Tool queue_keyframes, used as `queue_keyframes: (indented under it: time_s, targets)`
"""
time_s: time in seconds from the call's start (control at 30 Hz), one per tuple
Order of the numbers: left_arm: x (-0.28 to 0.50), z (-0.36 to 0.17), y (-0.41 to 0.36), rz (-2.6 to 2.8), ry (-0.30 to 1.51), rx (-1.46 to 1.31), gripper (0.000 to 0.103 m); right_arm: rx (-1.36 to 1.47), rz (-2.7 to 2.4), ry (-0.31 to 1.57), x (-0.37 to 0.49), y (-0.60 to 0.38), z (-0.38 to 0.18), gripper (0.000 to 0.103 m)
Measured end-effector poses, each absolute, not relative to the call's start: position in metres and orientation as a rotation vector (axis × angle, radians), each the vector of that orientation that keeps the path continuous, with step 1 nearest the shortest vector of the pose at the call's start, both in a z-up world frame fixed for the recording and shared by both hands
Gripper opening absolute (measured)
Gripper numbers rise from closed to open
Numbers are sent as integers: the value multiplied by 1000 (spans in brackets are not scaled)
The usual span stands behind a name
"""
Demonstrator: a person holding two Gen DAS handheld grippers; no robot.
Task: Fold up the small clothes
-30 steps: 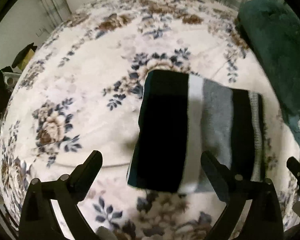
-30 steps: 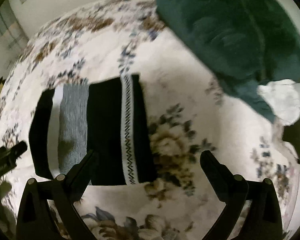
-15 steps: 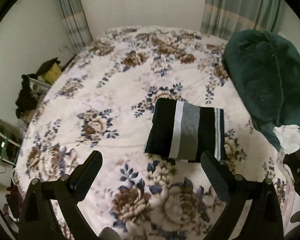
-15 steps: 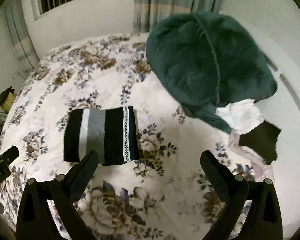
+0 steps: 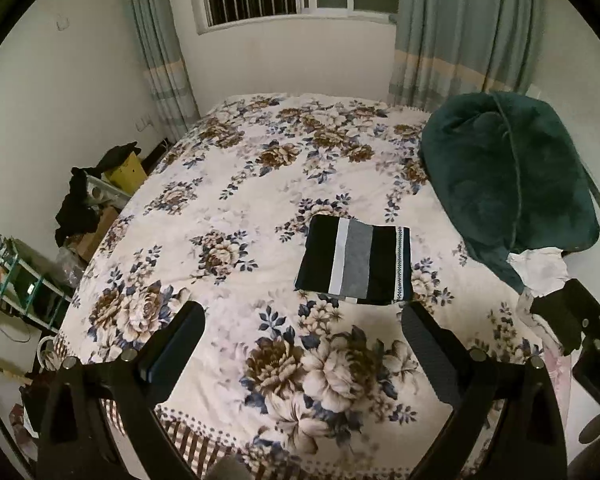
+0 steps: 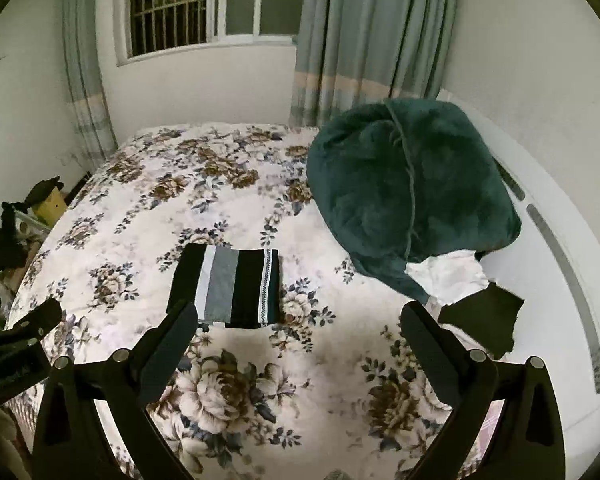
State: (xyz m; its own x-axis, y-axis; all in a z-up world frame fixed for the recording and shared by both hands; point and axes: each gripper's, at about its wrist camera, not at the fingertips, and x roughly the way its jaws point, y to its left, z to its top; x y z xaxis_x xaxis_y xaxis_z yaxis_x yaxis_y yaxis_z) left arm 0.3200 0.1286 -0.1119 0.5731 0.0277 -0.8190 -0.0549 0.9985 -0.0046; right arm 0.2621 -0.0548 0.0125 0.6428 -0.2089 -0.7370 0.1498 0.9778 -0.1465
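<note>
Black, white and grey striped folded garment (image 5: 354,265) lies flat mid floral bedspread (image 5: 236,216), squared off; fold looks complete. Left gripper (image 5: 302,334) and right gripper (image 6: 299,334) hover near garment's front edge, jaws wide, empty. Next likely: fetch white crumpled cloth (image 6: 448,276) right of garment.

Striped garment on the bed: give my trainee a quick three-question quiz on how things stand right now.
1. True or false: the striped garment lies folded flat on the floral bedspread, held by neither gripper.
2. Multiple choice: in the right wrist view, the white cloth and black cloth lie (A) on the striped garment, (B) at the near edge of the green blanket, (C) under the window.
3. Fill in: the left gripper and right gripper are both ____.

Key: 1 true; 2 B; 3 open.
</note>
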Motion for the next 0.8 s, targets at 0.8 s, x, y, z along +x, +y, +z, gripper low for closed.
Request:
queue_keyframes:
  time_s: [0.8]
  targets:
    - [243, -35, 120, 55, 835, -59, 100, -65, -162, 741, 165, -74, 109, 103]
